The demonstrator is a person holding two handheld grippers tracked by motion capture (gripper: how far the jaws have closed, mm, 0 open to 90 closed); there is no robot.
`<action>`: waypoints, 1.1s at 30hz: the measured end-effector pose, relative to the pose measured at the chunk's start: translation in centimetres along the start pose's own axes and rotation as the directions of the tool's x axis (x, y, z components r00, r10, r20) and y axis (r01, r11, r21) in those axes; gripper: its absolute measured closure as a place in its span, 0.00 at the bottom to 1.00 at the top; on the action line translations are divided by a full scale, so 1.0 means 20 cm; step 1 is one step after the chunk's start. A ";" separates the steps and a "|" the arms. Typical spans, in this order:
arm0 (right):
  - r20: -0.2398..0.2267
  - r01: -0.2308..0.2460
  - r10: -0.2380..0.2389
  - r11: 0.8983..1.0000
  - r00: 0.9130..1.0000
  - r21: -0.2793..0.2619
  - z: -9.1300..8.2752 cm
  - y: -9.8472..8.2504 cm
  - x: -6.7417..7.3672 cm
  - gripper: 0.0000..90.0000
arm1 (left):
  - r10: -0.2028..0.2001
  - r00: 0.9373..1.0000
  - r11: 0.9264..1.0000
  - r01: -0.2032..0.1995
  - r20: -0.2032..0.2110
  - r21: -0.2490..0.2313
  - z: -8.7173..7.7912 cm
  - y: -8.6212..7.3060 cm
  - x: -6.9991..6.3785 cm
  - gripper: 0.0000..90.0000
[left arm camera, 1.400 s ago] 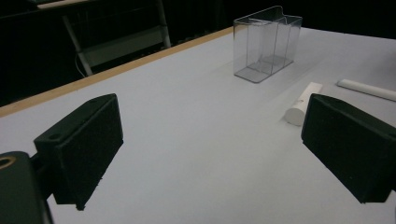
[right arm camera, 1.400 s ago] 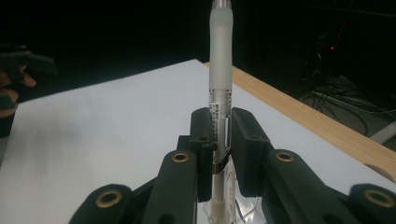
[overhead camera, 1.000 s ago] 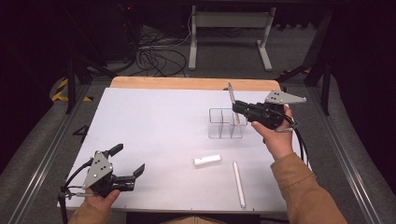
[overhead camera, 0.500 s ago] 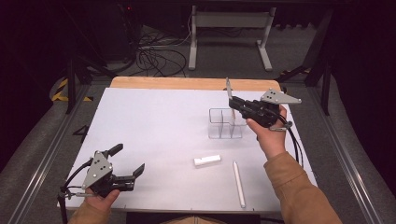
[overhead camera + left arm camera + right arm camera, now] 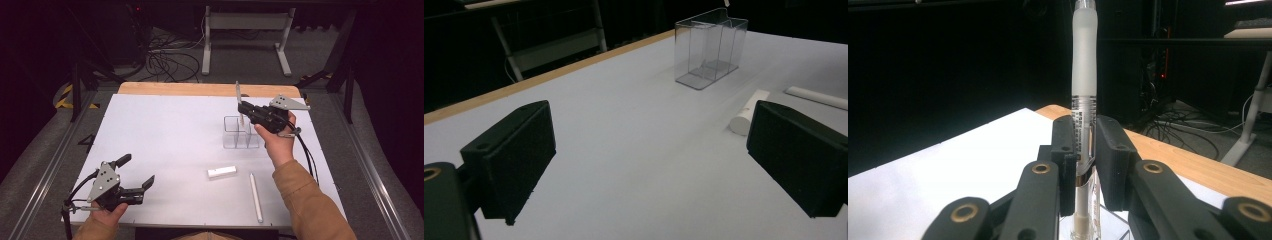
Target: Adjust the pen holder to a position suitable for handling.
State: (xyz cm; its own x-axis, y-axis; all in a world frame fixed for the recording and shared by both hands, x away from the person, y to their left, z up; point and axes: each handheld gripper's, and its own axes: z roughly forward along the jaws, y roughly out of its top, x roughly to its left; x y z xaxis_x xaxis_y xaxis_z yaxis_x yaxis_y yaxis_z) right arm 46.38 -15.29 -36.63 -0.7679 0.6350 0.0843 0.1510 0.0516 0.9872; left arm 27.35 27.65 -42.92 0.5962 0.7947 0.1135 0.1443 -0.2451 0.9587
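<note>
High view: the right tongs (image 5: 243,109) clamp a pen (image 5: 238,102) that stands upright, long axis vertical, over the clear divided organizer (image 5: 241,134) on the white tabletop (image 5: 165,130). The pen's lower end blurs against the organizer.

Left gripper view: the left tongs (image 5: 651,165) stand wide with nothing between them.

Right gripper view: the pen (image 5: 1083,85) rises between the pads, with a frosted upper barrel and a clear printed section below; its top is cut off.
</note>
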 end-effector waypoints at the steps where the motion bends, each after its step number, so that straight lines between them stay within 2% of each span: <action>1: 0.000 0.001 -0.001 1.000 1.000 -0.003 0.01 0.00 0.00 0.88 | -0.002 1.000 1.000 0.002 0.002 0.001 0.00 0.00 0.00 0.07; 14: 0.018 -0.013 0.013 1.000 1.000 0.000 0.12 -0.06 -0.01 0.88 | -0.010 1.000 1.000 0.010 0.005 0.001 0.00 0.00 0.01 0.07; 22: 0.022 -0.017 0.017 1.000 1.000 0.003 0.16 -0.09 0.00 0.88 | -0.008 1.000 1.000 0.008 0.003 -0.004 0.00 0.00 0.01 0.07; 28: 0.017 -0.044 0.044 0.999 0.999 -0.005 0.17 -0.10 0.00 0.88 | -0.007 1.000 1.000 0.007 0.004 -0.003 0.00 0.00 0.01 0.07; 33: 0.013 -0.036 0.036 0.999 0.999 0.010 0.18 -0.11 0.00 0.88 | -0.007 1.000 1.000 0.007 0.003 -0.004 0.00 0.00 0.01 0.07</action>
State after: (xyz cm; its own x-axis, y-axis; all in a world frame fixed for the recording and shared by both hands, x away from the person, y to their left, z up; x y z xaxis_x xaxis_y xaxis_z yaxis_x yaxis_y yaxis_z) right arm 48.24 -12.63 -39.32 -0.7536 0.6467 0.1178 0.1849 0.0365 0.9821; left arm 27.40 27.81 -42.94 0.5978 0.7947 0.1056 0.1456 -0.2372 0.9605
